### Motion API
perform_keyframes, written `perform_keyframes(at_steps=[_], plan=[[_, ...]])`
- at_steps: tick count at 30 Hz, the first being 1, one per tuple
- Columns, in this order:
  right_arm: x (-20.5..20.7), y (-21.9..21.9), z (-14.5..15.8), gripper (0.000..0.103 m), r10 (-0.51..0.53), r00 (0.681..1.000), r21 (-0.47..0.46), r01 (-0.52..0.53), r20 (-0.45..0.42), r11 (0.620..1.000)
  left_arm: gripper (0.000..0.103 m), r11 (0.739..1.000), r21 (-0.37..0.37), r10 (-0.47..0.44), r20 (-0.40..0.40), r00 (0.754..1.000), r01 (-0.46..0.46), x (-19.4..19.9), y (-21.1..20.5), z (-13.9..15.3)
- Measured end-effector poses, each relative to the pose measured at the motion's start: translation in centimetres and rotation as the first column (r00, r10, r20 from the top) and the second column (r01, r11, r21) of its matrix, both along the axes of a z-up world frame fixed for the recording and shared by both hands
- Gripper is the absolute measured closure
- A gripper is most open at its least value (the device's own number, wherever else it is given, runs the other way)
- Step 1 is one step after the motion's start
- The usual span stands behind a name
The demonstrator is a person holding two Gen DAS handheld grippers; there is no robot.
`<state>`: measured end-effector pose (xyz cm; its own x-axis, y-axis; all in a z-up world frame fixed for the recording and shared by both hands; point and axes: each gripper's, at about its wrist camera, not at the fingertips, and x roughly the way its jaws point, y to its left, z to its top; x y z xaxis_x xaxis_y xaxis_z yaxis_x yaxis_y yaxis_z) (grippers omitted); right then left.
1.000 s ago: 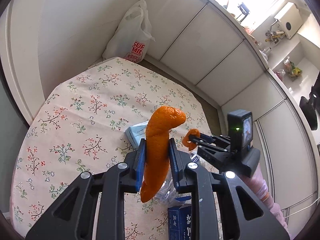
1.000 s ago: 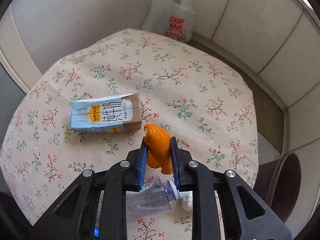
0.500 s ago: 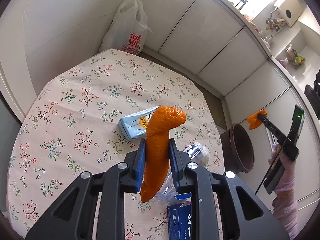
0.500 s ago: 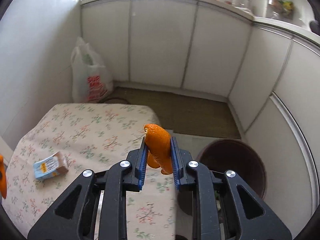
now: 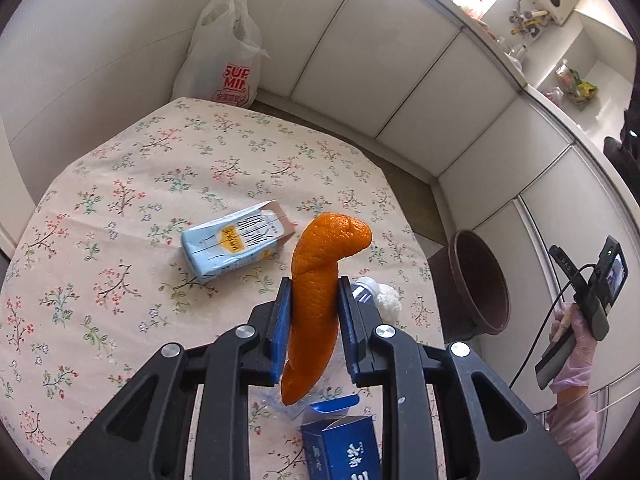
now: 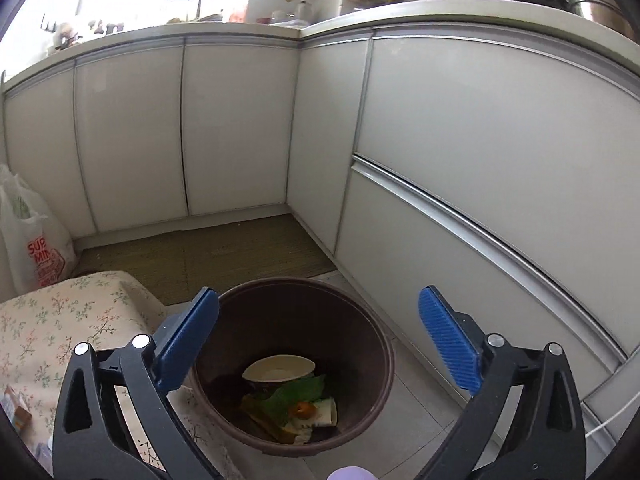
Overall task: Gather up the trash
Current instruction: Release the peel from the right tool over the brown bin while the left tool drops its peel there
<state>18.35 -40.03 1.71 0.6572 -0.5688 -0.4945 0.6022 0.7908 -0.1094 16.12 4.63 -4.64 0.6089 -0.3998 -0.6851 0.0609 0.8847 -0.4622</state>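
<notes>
Trash lies in two places: some on the desk (image 5: 120, 184) with the flowered cloth, and some down in the brown bin (image 6: 360, 344) on the floor beside it.

The left tongs (image 5: 313, 322) are clamped on a long piece of orange peel (image 5: 316, 296). The peel stands up between the blue pads and curls over at the top. It hangs above the desk. On the desk, behind the peel, a light blue milk carton (image 5: 232, 248) lies on its side. Just beside the left tongs on the right there is a clear plastic bottle with a white cap (image 5: 364, 288), and a crumpled white tissue (image 5: 388, 302) touches it. A dark blue box (image 5: 342, 446) sits at the near edge, under the tongs.

The right tongs (image 6: 319, 334) are over the bin, and their jaws are opening wide. Nothing is between them. Inside the bin there is a white paper bowl (image 6: 278, 368), a green leaf (image 6: 296, 394), some pale scraps and a small bit of orange peel (image 6: 302, 410) at the bottom.

A white plastic bag with red letters (image 5: 224, 60) stands on the floor against the wall, past the far side of the desk. White cupboard doors (image 6: 232, 128) run around the room.
</notes>
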Motion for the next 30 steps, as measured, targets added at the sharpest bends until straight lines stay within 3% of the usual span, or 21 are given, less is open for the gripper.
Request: perform_keyframes(at_steps=[5, 9, 13, 16, 20, 23, 27, 30], plan=[[-3.9, -1.3, 2.7, 0.007, -0.030, 0.999, 0.083, 0.027, 0.037, 0.996, 0.080, 0.997, -0.029, -0.069, 0.041, 0.997, 0.070, 1.5, -4.7, 1.2], [-8.0, -3.1, 4.0, 0.007, -0.055, 0.996, 0.187, 0.040, 0.074, 0.981, 0.080, 0.986, -0.052, -0.153, 0.061, 0.986, 0.156, 3.7, -11.2, 3.3], [-10.9, -6.6, 1.8, 0.007, -0.140, 0.986, 0.321, 0.105, 0.090, 0.941, 0.078, 0.964, -0.036, -0.259, 0.112, 0.959, 0.264, 5.5, -19.0, 5.9], [-11.7, -10.2, -0.9, 0.007, -0.216, 0.975, 0.449, 0.174, 0.043, 0.877, 0.078, 0.943, -0.037, -0.325, 0.124, 0.937, 0.332, 6.9, -24.7, 6.8], [-12.6, -12.1, -2.3, 0.007, -0.287, 0.957, 0.525, 0.220, 0.047, 0.822, 0.077, 0.926, 0.007, -0.376, 0.104, 0.921, 0.377, 8.6, -31.6, 6.2], [-12.5, -12.2, -2.8, 0.007, -0.286, 0.958, 0.543, 0.219, 0.040, 0.811, 0.076, 0.910, 0.038, -0.414, 0.056, 0.909, 0.412, 9.8, -36.0, 4.7], [-12.9, -12.2, -3.4, 0.007, -0.277, 0.960, 0.552, 0.213, 0.035, 0.806, 0.049, 0.900, 0.135, -0.421, 0.021, 0.907, 0.414, 10.4, -39.5, 3.5], [-13.3, -12.7, -3.4, 0.007, -0.274, 0.961, 0.569, 0.202, 0.043, 0.797, 0.042, 0.900, 0.118, -0.425, 0.017, 0.905, 0.420, 9.9, -39.7, 3.5]])
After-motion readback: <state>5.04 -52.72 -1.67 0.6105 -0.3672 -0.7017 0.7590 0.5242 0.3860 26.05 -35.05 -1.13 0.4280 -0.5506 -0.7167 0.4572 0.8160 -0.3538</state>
